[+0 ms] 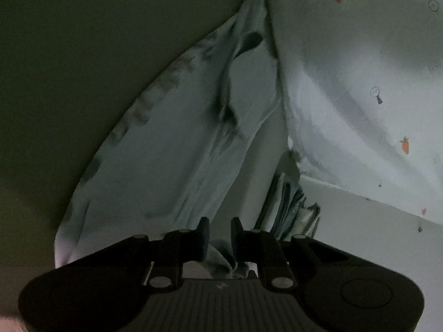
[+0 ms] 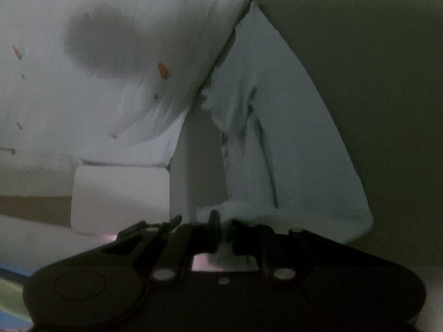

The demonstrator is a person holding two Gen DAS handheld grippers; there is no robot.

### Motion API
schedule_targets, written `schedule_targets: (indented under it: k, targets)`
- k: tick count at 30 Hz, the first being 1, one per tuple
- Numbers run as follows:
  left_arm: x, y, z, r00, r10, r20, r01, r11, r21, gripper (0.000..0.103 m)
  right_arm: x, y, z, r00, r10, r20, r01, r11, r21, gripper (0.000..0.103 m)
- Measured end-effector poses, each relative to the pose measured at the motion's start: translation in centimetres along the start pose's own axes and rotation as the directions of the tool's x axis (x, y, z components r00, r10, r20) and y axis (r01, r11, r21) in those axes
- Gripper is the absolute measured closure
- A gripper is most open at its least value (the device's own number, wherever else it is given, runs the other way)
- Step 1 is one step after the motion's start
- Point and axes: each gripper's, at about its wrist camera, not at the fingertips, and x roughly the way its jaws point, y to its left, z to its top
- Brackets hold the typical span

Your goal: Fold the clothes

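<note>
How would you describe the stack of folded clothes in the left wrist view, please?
Start at the white carrot-print fabric filling the right side. Below its lower edge, just beyond the left gripper, stands the stack of folded clothes. Its layered striped edges set it apart from the plain pale garment hanging left.

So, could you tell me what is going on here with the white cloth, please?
A person is working on folding clothes with hand-held tongs. The left tongs and the right tongs each pinch a bunched edge of a pale garment, which stretches away from them. Beside it lies white fabric printed with small carrots. A small stack of folded items shows beyond the left tongs.
</note>
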Motion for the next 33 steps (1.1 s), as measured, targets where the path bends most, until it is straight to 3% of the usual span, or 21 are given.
schedule_targets:
  k: [4, 7, 8, 9, 12, 16, 22, 24, 27, 31, 33]
  targets:
    - [-0.4, -1.7, 1.9, 0.992, 0.091, 0.091, -0.100, 0.990, 0.099, 0.085, 2.0, -0.3, 2.8, 0.995, -0.097, 0.032, 0.096, 0.995, 0.028, 0.091]
    - [-0.3, -2.5, 1.6, 0.980, 0.173, 0.101, -0.191, 0.956, 0.220, 0.060, 2.4, -0.2, 3.6, 0.985, -0.165, 0.052, 0.165, 0.986, 0.002, 0.086]
    - [-0.3, -2.5, 1.2, 0.975, 0.203, 0.094, -0.221, 0.942, 0.254, 0.045, 2.3, -0.1, 3.5, 0.982, -0.177, 0.067, 0.178, 0.984, -0.010, 0.074]
    - [-0.4, -2.3, 0.8, 0.971, 0.224, 0.089, -0.240, 0.930, 0.279, 0.035, 2.1, 0.0, 3.4, 0.979, -0.185, 0.088, 0.188, 0.982, -0.020, 0.054]
    - [-0.9, -0.7, -0.9, 0.957, 0.282, 0.064, -0.287, 0.899, 0.330, 0.033, 0.5, 0.0, 2.9, 0.970, -0.169, 0.172, 0.175, 0.984, -0.024, 0.050]
    - [-0.5, 1.3, -1.8, 0.944, 0.327, 0.050, -0.325, 0.890, 0.320, 0.029, -1.4, -1.2, 2.7, 0.951, -0.185, 0.248, 0.188, 0.982, 0.010, 0.048]
    - [-0.1, 2.9, -2.0, 0.952, 0.303, -0.028, -0.283, 0.914, 0.290, 0.022, 0.0, -1.7, 1.9, 0.911, -0.350, 0.220, 0.376, 0.922, -0.090, 0.048]
    - [0.2, 3.4, -2.1, 0.966, 0.251, -0.055, -0.228, 0.936, 0.267, 0.022, 1.0, -1.2, 1.5, 0.899, -0.380, 0.216, 0.417, 0.895, -0.161, 0.048]
    - [0.8, 5.0, -1.6, 0.991, 0.063, -0.119, -0.046, 0.988, 0.147, 0.018, 2.6, -0.1, 1.3, 0.879, -0.409, 0.244, 0.468, 0.838, -0.282, 0.048]
    - [1.5, 6.6, -0.6, 0.996, 0.043, -0.075, -0.039, 0.997, 0.060, 0.018, 5.1, 0.8, 1.7, 0.853, -0.452, 0.261, 0.522, 0.747, -0.412, 0.049]
    - [1.8, 6.5, -0.6, 0.998, 0.049, -0.051, -0.045, 0.997, 0.068, 0.026, 6.3, 1.1, 1.8, 0.852, -0.459, 0.252, 0.523, 0.720, -0.456, 0.060]
